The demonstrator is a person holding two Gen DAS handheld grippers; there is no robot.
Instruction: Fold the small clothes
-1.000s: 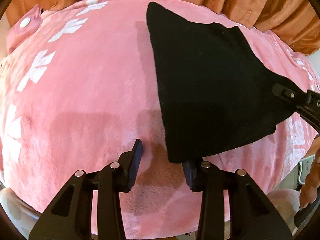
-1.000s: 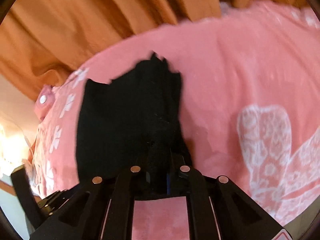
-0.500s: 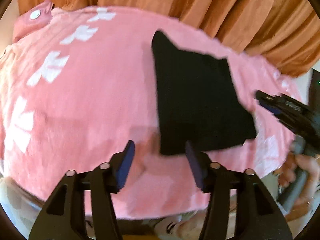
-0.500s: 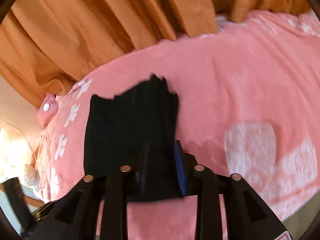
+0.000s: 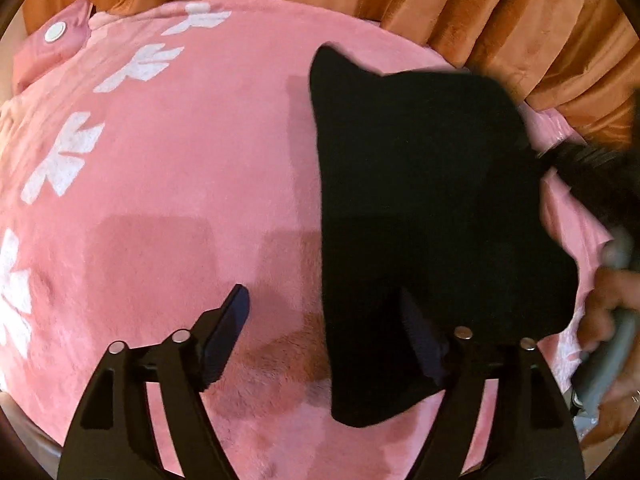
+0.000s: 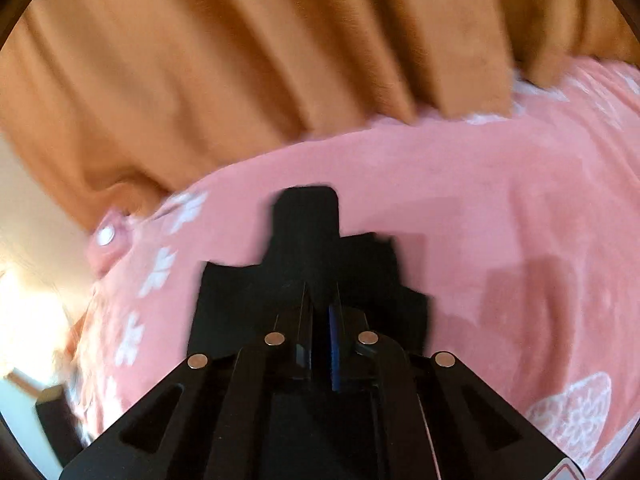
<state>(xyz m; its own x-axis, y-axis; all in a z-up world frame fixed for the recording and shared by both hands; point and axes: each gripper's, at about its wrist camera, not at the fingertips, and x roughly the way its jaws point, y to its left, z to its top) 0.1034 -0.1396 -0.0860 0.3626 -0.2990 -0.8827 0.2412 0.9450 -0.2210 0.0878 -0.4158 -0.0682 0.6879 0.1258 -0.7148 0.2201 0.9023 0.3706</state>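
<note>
A black garment (image 5: 420, 200) lies spread on a pink blanket (image 5: 160, 200). My left gripper (image 5: 322, 294) hovers over its near left edge with the jaws opening. That edge runs between the fingers, and the pads do not press on it. The right finger (image 5: 416, 332) shows against the black cloth. In the left wrist view my right gripper (image 5: 580, 160) is a dark blur at the garment's right edge. In the right wrist view the right gripper (image 6: 320, 290) is shut, with the black garment (image 6: 304, 240) bunched around its tips.
Orange curtain folds (image 5: 440, 0) hang behind the blanket's far edge. A pink tab with a white snap (image 5: 56, 32) sticks up at the far left corner. A person's hand (image 5: 608, 304) grips a grey handle at the right. White flower prints mark the blanket's left side.
My left gripper's fingers have spread wider and now straddle the garment's left edge. The right gripper opened, came back in from the right, and shut again at the cloth.
</note>
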